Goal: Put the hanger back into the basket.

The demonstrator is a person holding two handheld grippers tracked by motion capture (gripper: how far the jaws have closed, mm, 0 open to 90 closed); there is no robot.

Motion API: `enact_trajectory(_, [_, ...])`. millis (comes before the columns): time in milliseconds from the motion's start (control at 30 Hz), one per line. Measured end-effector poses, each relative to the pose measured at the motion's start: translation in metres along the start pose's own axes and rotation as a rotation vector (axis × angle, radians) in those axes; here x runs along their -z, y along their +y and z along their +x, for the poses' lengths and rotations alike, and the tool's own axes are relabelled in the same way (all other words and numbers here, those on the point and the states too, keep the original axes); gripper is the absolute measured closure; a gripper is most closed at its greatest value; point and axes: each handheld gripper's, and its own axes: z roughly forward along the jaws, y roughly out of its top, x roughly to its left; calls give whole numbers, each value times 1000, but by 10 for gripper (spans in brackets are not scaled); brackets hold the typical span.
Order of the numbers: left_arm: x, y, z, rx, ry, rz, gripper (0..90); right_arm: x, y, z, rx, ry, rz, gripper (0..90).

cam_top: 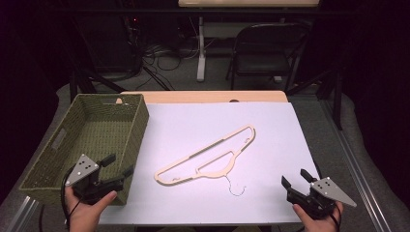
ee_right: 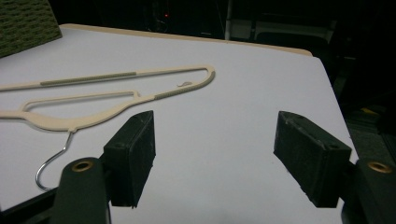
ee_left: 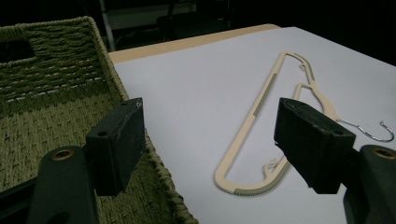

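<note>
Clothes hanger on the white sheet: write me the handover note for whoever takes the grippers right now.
Left gripper: open, holding nothing, at the near corner of the green woven basket.
Right gripper: open, holding nothing, above the near right part of the white sheet.
Cream plastic clothes hanger with a metal hook: flat on the sheet's middle, hook toward the person, apart from both grippers.
Done: nothing visible; no item shows inside the basket.
Left: probably grasp the hanger and move it to the basket.
</note>
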Motion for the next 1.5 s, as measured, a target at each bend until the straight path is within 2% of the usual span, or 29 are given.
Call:
enact_trajectory(100, [-2,0,0,-1,5,9,250,0,1,-3,-18,-1,5,290])
enact_trajectory(133, [-3,1,-1,-16,11,26,250,-1,1,-4,-20,-5,1,290])
enact_trajectory(233, [-5,2,-3,-29,13,35,249,-3,2,-4,-16,1,5,291])
enact_trajectory(467, [-6,14,-5,-27,12,30,246,-12,5,-3,-6,18,10,290])
enact_trajectory(667, [-5,23,1,0,-1,62,207,-18,5,1,2,43,43,290])
enact_trajectory(767, [-6,30,4,14,-13,94,193,-18,4,2,-4,54,60,290])
enact_trajectory(967, [-16,46,5,-32,-20,179,189,-20,4,1,-6,74,59,290])
enact_trajectory(1033, [-21,49,5,-35,-20,198,185,-20,3,3,-6,78,61,290])
enact_trajectory(1200, [-28,58,7,-22,-29,242,186,-19,3,6,11,83,59,290])
enact_trajectory(1367, [-34,67,8,-68,-29,319,187,-18,1,4,2,83,75,290])
enact_trajectory(1500, [-37,71,7,-76,-32,346,187,-18,0,5,-3,82,65,290])
